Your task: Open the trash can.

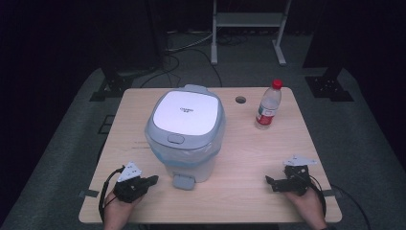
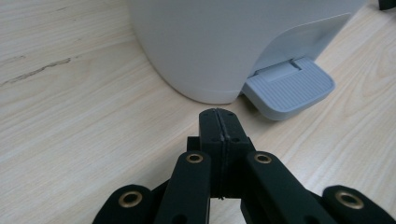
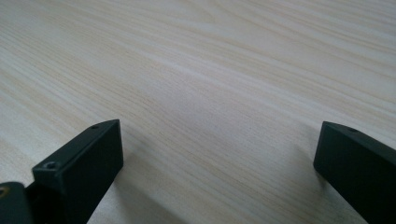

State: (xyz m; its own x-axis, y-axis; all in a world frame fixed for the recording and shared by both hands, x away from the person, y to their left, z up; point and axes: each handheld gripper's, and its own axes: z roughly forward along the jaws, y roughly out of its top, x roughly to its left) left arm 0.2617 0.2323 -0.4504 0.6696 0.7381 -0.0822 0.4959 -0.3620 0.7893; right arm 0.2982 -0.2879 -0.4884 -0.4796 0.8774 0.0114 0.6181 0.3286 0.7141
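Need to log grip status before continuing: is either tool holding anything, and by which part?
Nothing is held. The left tool is shut on itself short of the bin's pedal; the right tool is open over bare table.

Overhead light falls evenly on the wooden table (image 1: 239,158), while the room around it sinks into near black. The high view is soft and slightly grainy. In the right gripper view the near jaws blur and cast soft shadows

The small grey print on the white lid of the grey pedal bin (image 1: 186,109) is too small to read; the clear red-capped bottle's (image 1: 267,106) label beside that bin likewise.
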